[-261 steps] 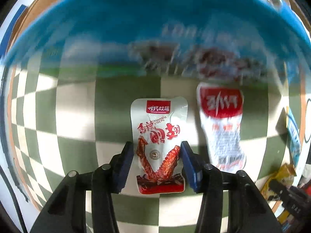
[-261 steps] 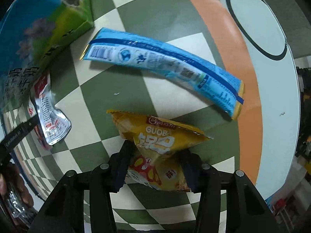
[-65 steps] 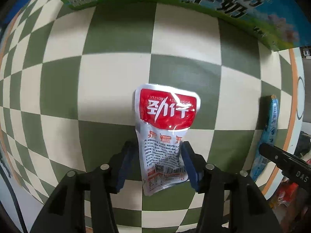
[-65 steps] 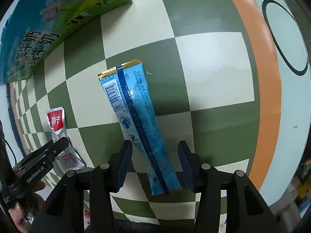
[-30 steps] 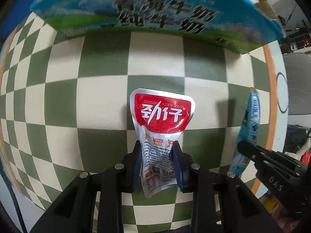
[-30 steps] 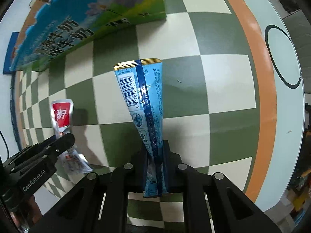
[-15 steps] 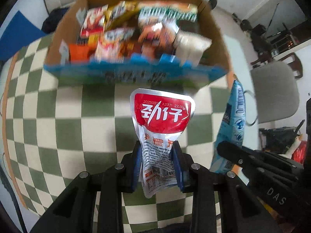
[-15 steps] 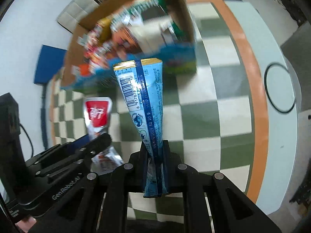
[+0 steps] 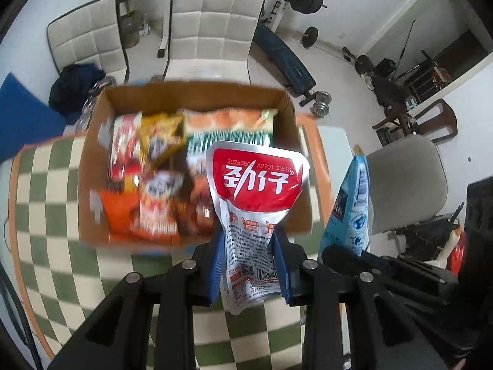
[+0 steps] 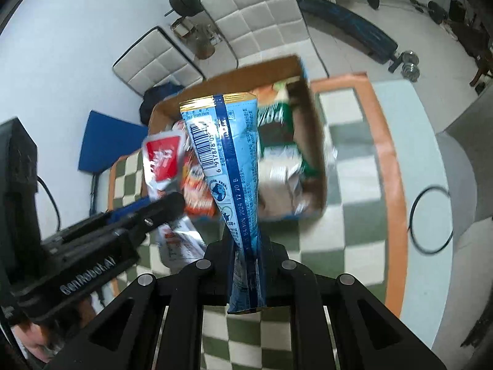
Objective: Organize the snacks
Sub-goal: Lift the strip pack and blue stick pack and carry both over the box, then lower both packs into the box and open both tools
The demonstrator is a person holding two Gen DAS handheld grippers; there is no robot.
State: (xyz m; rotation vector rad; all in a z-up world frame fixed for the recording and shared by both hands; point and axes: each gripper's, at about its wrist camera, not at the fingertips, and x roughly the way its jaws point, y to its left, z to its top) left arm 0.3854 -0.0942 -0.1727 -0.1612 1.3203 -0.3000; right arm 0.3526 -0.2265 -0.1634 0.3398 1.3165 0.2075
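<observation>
Left gripper (image 9: 249,262) is clamped on the lower half of a silver pouch with a red top panel (image 9: 257,203), its blue pads pressed against both side edges, and the pouch hangs clear of the checkered tablecloth (image 9: 55,222). Right gripper (image 10: 247,257) is closed tight on a long light-blue packet (image 10: 229,166), which stands up from between the jaws with its gold-edged end and barcode uppermost. Both snacks are held in the air in front of an open cardboard box (image 9: 92,141) that sits on the far part of the cloth, close to its orange border. Inside the box lie many blurred packets (image 9: 148,191) in red, orange, yellow and green. In the right wrist view the pouch (image 10: 163,160) shows to the left of the blue packet, with the left gripper's black body below it. Beyond the table's far edge stand two white padded chairs (image 9: 212,21) and a weight bench
</observation>
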